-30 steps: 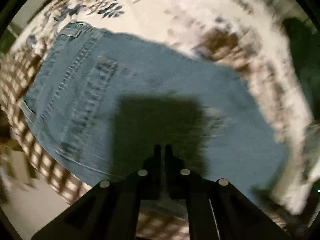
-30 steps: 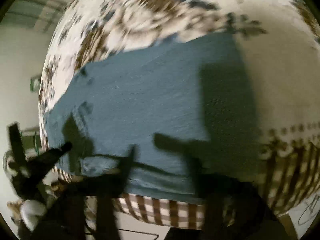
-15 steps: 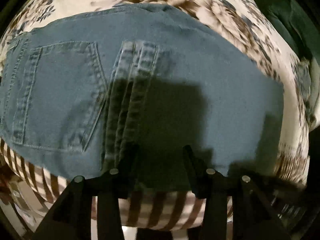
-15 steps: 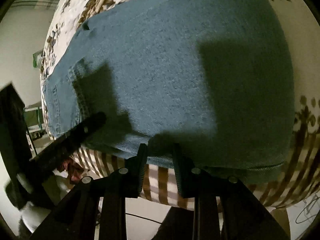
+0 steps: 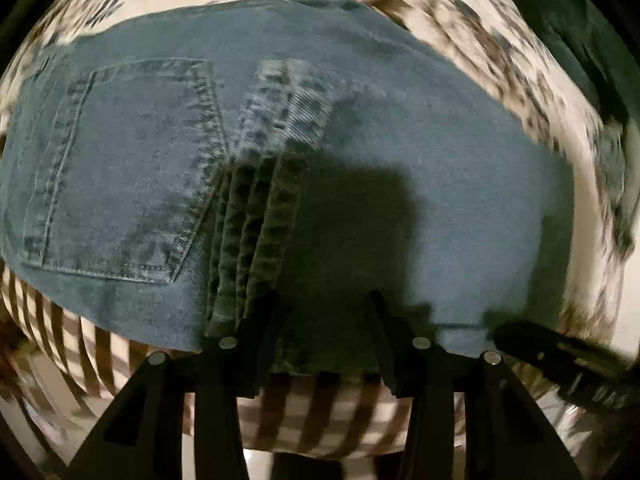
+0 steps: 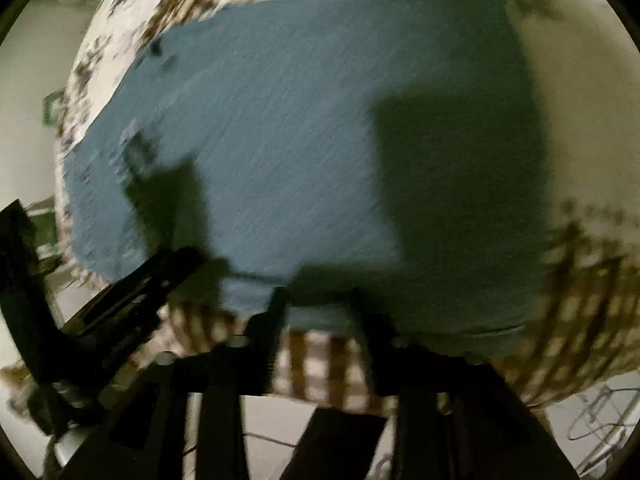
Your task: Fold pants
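Blue denim pants point(image 5: 360, 128) lie folded flat on a bed, with a back pocket point(image 5: 116, 168) at left and stacked leg hems point(image 5: 256, 216) over the middle. My left gripper point(image 5: 322, 300) is open and empty, its fingers straddling the near edge of the jeans. In the right wrist view the pants point(image 6: 304, 128) fill the frame. My right gripper point(image 6: 318, 296) is open and empty at their near edge. The left gripper point(image 6: 132, 296) shows at lower left there, and the right one point(image 5: 560, 354) at lower right in the left view.
The bed has a floral cover point(image 5: 500, 40) with a brown checked border point(image 5: 320, 408) hanging over the near edge. Pale floor point(image 6: 272, 420) lies below the edge. A dark green item point(image 5: 568, 32) sits at far right.
The left gripper opened from shut and moved over to the hems at the near edge. The right gripper's jaws widened and it stayed at the near edge.
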Tool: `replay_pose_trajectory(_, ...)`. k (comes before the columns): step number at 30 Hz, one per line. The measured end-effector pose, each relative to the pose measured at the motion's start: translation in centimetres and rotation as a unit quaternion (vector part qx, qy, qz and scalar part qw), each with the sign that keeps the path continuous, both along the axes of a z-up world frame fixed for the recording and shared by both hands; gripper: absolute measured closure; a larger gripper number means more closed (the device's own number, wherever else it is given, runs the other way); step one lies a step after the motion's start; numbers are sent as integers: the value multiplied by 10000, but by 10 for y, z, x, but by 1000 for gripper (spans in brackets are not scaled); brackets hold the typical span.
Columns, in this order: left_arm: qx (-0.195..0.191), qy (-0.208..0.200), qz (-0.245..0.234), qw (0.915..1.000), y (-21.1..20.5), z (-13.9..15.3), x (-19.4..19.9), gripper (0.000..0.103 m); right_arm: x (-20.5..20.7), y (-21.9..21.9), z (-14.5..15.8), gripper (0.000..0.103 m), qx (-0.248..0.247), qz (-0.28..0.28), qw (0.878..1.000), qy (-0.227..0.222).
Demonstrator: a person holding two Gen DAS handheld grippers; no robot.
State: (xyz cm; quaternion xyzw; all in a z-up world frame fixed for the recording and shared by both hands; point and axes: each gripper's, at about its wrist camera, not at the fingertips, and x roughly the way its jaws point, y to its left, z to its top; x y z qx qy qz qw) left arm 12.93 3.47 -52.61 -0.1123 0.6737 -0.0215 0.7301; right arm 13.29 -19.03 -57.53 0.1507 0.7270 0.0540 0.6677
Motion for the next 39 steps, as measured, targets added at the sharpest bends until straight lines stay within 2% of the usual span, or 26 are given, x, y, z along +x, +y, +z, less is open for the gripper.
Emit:
replay_pose_trajectory(1,-77,-121,145,9998,6,8,0,63,1,-2,4,28,-187,-19,9997,-130)
replay_pose_trajectory(2,-103,-261,267,9992,11,17,0,63,2,-4,7,22,-360,-22,9991,-216)
replay_pose_trajectory(3,-113,-416,389,9983,17,27,-1,57,2,-5,10,20,-475,-37,9985,-279)
replay_pose_trajectory(4,-124,-577,550,9967,26,39,-2,47,3,-7,12,20,-526,-93,9980,-324)
replay_pose_trajectory(5,-154,-671,695,9952,34,47,-2,22,3,-10,13,20,-528,-142,9980,-327)
replay_pose_trajectory(6,-207,-761,868,9931,46,54,-5,12,4,-13,13,19,-516,-193,9980,-299)
replay_pose_trajectory(9,-296,-1039,1631,9807,87,66,-14,12,7,-18,13,15,-510,-373,9978,-183)
replay_pose_trajectory(12,-226,-1249,2558,9584,139,63,-29,12,11,-16,11,15,-573,-363,9976,-120)
replay_pose_trajectory(13,-252,-1234,2967,9466,161,57,-37,12,14,-14,12,15,-594,-365,9975,-107)
replay_pose_trajectory(15,-462,-1206,3792,9163,203,42,-56,12,19,-13,11,15,-665,-354,9971,-123)
replay_pose_trajectory(16,-644,-1165,4220,8967,225,28,-64,13,22,-9,11,15,-714,-322,9968,-129)
replay_pose_trajectory(18,-907,-1178,4639,8733,256,8,-69,14,27,-2,8,15,-825,-244,9962,-118)
replay_pose_trajectory(19,-978,-1288,4710,8672,262,2,-64,19,31,2,6,15,-884,-212,9958,-82)
replay_pose_trajectory(20,-1025,-1429,4737,8629,269,0,-61,49,33,5,3,15,-925,-203,9955,-44)
replay_pose_trajectory(21,-1010,-1514,4724,8624,276,-2,-58,78,35,9,-1,15,-987,-189,9949,-1)
replay_pose_trajectory(23,-1064,-1580,4617,8664,283,-3,-51,82,38,14,-4,15,-1100,-181,9938,29)
replay_pose_trajectory(27,-681,-2048,4135,8846,267,26,-48,86,43,21,-6,15,-1273,-213,9916,75)
replay_pose_trajectory(29,-664,-2237,4016,8856,266,31,-49,86,48,34,-10,15,-1310,-215,9911,112)
replay_pose_trajectory(32,-791,-1889,4168,8856,281,-1,-41,84,49,44,-12,15,-1372,-144,9903,142)
replay_pose_trajectory(34,-1117,-1701,4289,8801,291,-23,-46,77,53,53,-13,15,-1368,-122,9904,154)
replay_pose_trajectory(38,-1509,-1778,4360,8692,297,-15,-63,63,55,55,-13,15,-1322,-149,9910,164)
replay_pose_trajectory(39,-1590,-1812,4413,8644,298,-14,-69,54,55,56,-13,15,-1322,-140,9910,153)
